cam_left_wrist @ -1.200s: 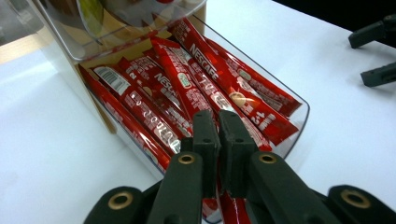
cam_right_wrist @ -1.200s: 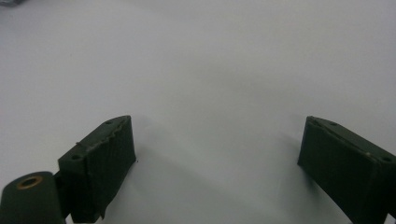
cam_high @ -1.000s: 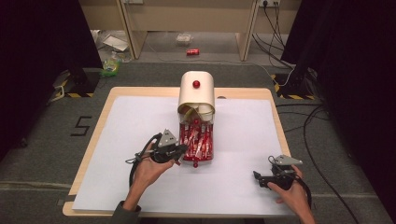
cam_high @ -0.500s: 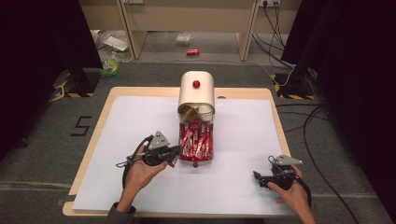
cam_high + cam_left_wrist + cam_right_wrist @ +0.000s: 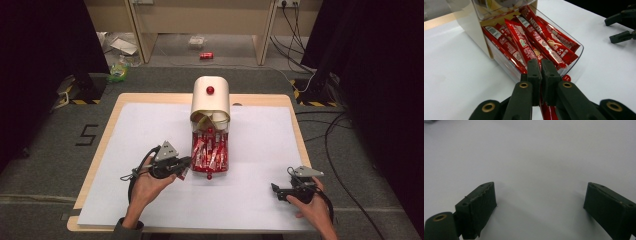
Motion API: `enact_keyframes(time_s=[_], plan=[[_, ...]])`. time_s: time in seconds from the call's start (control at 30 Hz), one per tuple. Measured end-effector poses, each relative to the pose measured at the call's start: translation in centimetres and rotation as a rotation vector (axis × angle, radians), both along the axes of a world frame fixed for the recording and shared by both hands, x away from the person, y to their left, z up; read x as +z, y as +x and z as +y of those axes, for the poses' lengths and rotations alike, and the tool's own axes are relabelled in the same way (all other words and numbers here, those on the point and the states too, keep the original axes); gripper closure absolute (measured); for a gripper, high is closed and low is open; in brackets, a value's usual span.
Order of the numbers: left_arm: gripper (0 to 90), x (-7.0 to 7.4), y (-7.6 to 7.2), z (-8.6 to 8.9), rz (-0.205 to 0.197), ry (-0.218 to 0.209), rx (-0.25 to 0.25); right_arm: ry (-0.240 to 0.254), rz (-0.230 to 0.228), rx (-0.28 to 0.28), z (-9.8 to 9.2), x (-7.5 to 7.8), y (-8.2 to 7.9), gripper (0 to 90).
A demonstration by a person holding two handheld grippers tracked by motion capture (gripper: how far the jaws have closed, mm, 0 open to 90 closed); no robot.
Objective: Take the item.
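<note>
We pinch one red coffee-stick sachet [image 5: 547, 110] in our left gripper [image 5: 541, 72], lifting it from the clear plastic drawer [image 5: 576, 53]; our right gripper [image 5: 539, 202] rests wide open, empty.

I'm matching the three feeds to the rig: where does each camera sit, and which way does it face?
High view: above the person's side, facing forward and down on the table; forearms, both hands and grippers show.
Left gripper view: rides the left gripper, facing the dispenser; its jaws pinch a sachet.
Right gripper view: rides the right gripper, facing bare table; jaws apart.
High and left gripper views share the dispenser, the sachets and the right gripper.
</note>
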State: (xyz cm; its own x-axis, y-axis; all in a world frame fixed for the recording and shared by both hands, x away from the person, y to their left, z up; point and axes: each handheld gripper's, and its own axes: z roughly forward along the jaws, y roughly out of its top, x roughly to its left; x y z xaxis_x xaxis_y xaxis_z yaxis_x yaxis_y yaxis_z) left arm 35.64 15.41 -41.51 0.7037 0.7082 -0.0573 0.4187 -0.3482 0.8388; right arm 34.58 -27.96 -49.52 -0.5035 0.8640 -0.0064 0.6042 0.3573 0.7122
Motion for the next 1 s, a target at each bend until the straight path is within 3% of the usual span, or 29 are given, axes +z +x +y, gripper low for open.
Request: enact_keyframes(time_s=[0.5, 0.73, 1.0], plan=[[85.5, 0.7, -0.2, 1.2, -0.008, -0.009, 0.017, 0.0, 0.0, 0.0, 0.0, 0.0, 0.0, 10.9], [85.6, 0.6, -0.1, 2.4, -0.004, -0.012, 0.046, 0.0, -0.001, 0.0, 0.0, 0.0, 0.0, 10.9], [85.5, 1.2, -0.2, 3.8, -0.026, -0.027, 0.078, -0.001, -0.001, 0.0, 0.0, 0.0, 0.0, 10.9]])
